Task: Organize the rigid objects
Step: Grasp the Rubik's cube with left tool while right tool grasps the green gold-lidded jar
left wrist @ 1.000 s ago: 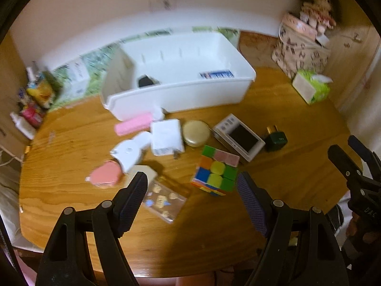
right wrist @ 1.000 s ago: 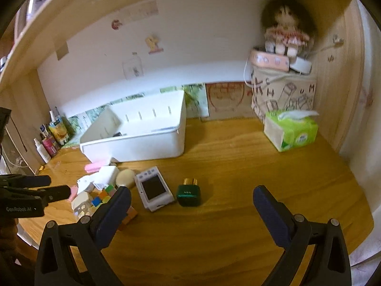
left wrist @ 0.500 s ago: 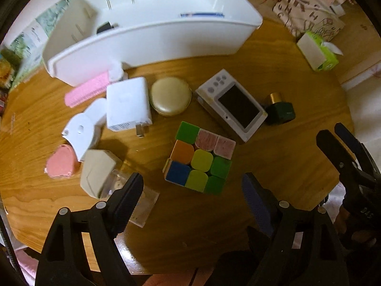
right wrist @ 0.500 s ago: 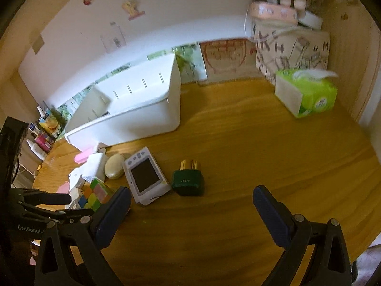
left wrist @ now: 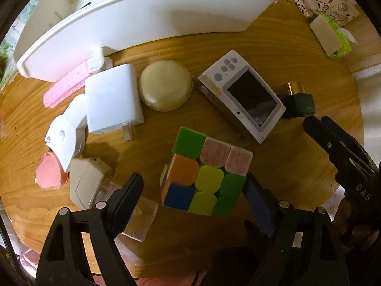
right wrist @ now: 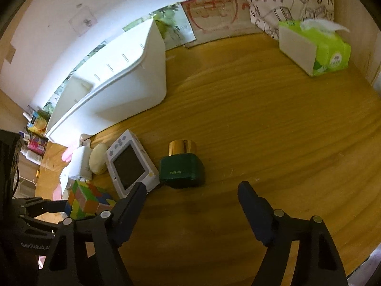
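Observation:
A multicoloured puzzle cube (left wrist: 204,174) lies on the wooden table (left wrist: 273,52). My left gripper (left wrist: 194,181) points down over it, open, with a finger on either side. The left pad stands clear of the cube and the right pad is close to its edge. A dark green bottle with a gold cap (right wrist: 182,171) lies just ahead of my right gripper (right wrist: 191,188). Its jaws are closing and nothing is pressed between the pads. The white bin (left wrist: 142,19) stands behind the clutter.
Around the cube lie a white camera (left wrist: 243,100), a round beige case (left wrist: 164,85), a white charger (left wrist: 112,102), a pink comb (left wrist: 64,88), a beige box (left wrist: 85,181) and a clear case (left wrist: 140,221). A green tissue pack (right wrist: 314,47) sits far right.
Both grippers have come down towards the table. The left one now straddles the cube. The right one has neared the green bottle and its fingers have drawn closer together.

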Tool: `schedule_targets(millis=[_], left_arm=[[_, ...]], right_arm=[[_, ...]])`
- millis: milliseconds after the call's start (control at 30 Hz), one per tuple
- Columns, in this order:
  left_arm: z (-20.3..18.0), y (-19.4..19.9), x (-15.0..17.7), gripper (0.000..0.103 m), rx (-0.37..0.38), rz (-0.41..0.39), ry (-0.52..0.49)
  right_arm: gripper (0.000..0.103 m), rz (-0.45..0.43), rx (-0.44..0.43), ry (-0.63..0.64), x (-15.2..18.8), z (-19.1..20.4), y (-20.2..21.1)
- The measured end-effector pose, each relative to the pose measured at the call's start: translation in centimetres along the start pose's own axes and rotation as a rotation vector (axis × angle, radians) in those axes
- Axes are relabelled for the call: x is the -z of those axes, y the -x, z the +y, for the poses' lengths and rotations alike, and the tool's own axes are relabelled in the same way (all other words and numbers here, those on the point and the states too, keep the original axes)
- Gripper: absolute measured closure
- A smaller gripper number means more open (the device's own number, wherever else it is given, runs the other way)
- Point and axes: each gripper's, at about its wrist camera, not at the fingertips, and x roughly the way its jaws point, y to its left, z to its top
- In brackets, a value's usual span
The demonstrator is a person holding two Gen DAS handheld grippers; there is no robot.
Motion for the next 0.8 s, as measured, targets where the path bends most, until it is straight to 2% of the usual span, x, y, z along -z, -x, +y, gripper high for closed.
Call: schedule_targets(millis=[100, 233, 333, 467, 533, 667, 800], left_arm=[[-0.2, -0.2, -0.5, 0.016, -0.002, 0.015, -0.006], [0.0, -0.9, -1.6, 0.017, -0.004, 0.048, -0.004], [0.1, -1.2, -2.2, 0.018, 0.008, 0.071, -0.003], [0.1, -2.0, -3.7, 0.025, 0.028, 0.102, 0.003], [-0.2, -2.8, -3.9, 0.029, 0.047, 0.115, 0.006], [0.3, -3.3, -4.2, 0.031, 0.049, 0.124, 0.006], [0.4, -3.7, -4.6, 0.032, 0.069, 0.137, 0.025]], right_arm=[[0.027, 0.010, -0.002, -0.007, -0.4, -0.1, -0.5], [0.034, 0.023, -0.005, -0.019, -0.7, -0.3, -1.1], [0.035, 0.029, -0.006, -0.023, -0.9, -0.2, -1.5], [0.036, 0.033, -0.008, -0.021, -1.2, 0.0, -1.8], [0.041, 0.037, -0.011, -0.021, -1.3, 0.0, -1.9], [0.044, 0.042, -0.014, -0.016, -1.4, 0.3, -2.2], [0.052, 0.049, -0.027, -0.010, -1.5, 0.5, -2.5]])
